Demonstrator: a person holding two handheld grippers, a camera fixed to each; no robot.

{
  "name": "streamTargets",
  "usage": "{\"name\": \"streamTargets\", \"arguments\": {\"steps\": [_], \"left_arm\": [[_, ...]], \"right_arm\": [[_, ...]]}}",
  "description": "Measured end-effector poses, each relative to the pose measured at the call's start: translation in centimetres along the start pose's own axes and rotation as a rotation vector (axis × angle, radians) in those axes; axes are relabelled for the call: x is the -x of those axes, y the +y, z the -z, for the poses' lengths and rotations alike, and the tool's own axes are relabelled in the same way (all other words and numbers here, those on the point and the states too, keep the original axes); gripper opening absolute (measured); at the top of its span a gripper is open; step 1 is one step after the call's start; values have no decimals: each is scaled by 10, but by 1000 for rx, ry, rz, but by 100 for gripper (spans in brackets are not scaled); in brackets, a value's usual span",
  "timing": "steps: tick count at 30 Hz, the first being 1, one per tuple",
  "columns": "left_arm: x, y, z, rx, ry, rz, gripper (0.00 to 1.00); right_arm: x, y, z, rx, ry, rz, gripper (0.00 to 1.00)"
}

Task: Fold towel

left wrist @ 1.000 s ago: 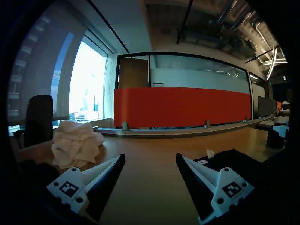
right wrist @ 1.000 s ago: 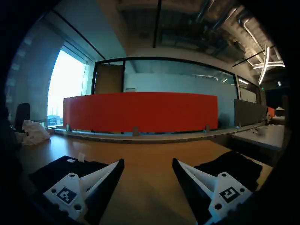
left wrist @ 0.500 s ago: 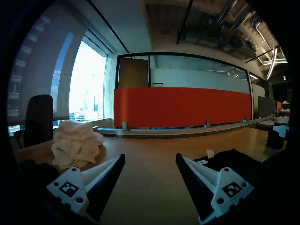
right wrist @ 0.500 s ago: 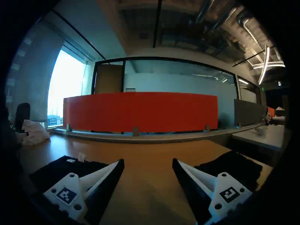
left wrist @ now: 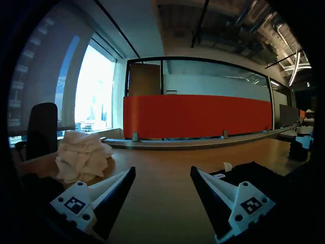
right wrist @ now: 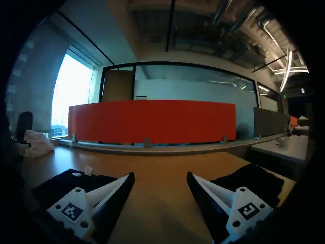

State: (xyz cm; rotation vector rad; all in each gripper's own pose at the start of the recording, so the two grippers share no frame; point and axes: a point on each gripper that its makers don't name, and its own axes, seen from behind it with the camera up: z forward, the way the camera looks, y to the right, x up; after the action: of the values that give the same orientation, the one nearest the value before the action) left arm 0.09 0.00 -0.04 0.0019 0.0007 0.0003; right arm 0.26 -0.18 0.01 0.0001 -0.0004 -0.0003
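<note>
- Towels: a crumpled white heap lies on the table, at the left in the left gripper view, beyond the left finger of the left gripper and apart from it.
- In the right gripper view the same heap sits far off at the left edge, well apart from the right gripper.
- Left gripper: jaws spread wide, nothing between them; bare wooden table shows in the gap.
- Right gripper: jaws spread wide, nothing between them; bare table shows in the gap.
- Both grippers sit low and point level along the table. Contact with the surface cannot be determined.
- Black cloth: lies flat on the table behind the right finger in the left gripper view, with a small white tag near its far edge.
- Right gripper view: one black cloth lies behind the left finger; a second cloth lies behind the right finger.
- Divider: a red panel stands along the far edge of the table.
- Chair: a dark chair back stands behind the heap, in front of a bright window.
</note>
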Motion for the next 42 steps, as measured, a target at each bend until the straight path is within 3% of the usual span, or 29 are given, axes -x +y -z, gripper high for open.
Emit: {"name": "streamTargets", "arguments": {"steps": [14, 23, 32, 42], "left_arm": [[-4, -3, 1, -12, -20, 0, 100], [-75, -1, -3, 0, -10, 5, 100], [-155, 9, -4, 42, -31, -11, 100], [-198, 23, -3, 113, -75, -35, 100]], "right_arm": [[-8, 0, -1, 5, -24, 25, 99], [-73, -3, 0, 10, -30, 25, 100], [-153, -10, 4, 4, -36, 33, 99], [-204, -21, 8, -19, -53, 65, 100]]}}
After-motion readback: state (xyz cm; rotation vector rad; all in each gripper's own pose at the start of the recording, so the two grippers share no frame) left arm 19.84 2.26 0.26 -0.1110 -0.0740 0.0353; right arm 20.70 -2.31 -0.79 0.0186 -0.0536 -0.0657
